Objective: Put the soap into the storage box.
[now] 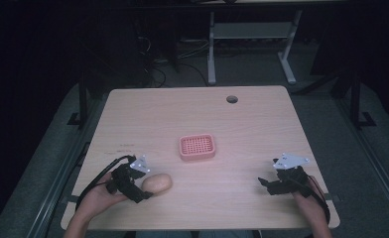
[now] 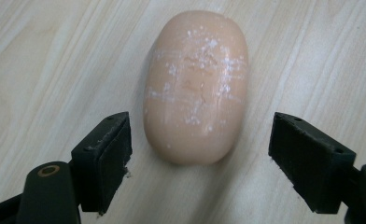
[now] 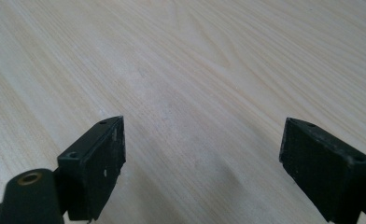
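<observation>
A peach-coloured oval bar of soap [image 1: 157, 183] lies flat on the light wooden surface [image 1: 242, 124], near the front left edge. In the left gripper view the soap [image 2: 196, 88] shows white scuff marks and streaks across its top, and its near end sits between the fingers [image 2: 104, 158] without touching either one. The left gripper [image 1: 142, 188] is held just beside the soap, its fingers spread wide on either side of the bar's near end, with a gap on both sides.

The right gripper [image 1: 265, 184] hovers over bare wood near the front right edge, well apart from the soap. In the right gripper view its fingers [image 3: 99, 163] are spread wide too, with nothing between them but the wood grain.

A pink soap dish [image 1: 197, 147] with a perforated floor rests near the middle of the surface, between the two grippers and farther from the person. A round cable hole [image 1: 231, 99] sits near the far edge.
</observation>
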### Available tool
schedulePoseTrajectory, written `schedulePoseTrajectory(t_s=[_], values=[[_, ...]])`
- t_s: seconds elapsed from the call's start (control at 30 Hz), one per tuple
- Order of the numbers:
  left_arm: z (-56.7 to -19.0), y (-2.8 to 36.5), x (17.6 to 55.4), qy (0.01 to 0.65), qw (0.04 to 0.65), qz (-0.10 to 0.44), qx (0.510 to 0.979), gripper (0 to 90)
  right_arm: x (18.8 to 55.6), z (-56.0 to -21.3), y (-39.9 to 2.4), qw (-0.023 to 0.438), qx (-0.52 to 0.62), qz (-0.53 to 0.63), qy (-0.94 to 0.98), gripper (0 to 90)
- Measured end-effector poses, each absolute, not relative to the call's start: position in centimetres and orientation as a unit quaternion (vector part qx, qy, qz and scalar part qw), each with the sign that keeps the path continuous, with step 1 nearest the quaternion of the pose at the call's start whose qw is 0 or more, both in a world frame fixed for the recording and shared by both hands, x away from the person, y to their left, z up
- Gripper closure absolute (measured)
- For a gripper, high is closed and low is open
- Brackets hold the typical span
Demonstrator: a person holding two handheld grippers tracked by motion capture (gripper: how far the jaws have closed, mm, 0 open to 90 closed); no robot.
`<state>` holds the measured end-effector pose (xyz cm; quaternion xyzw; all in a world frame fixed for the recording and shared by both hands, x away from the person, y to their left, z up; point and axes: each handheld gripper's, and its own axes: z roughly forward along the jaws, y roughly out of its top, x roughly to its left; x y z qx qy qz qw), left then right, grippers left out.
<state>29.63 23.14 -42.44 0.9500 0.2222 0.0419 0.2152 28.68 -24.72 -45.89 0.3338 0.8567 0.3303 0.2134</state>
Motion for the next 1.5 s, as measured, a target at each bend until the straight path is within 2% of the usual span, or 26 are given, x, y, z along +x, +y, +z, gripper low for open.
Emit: schedulePoseTrajectory(t_s=[1.03,1.5], values=[[-43.7,20.1,31.2,0.198,0.176,0.036,0.964,23.2,28.7,-45.8,-24.8,0.216,0.329,0.330,0.858,13.8],[-44.2,19.3,31.5,0.190,0.155,0.037,0.969,29.8,28.7,-45.7,-24.7,0.216,0.329,0.334,0.856,13.8]])
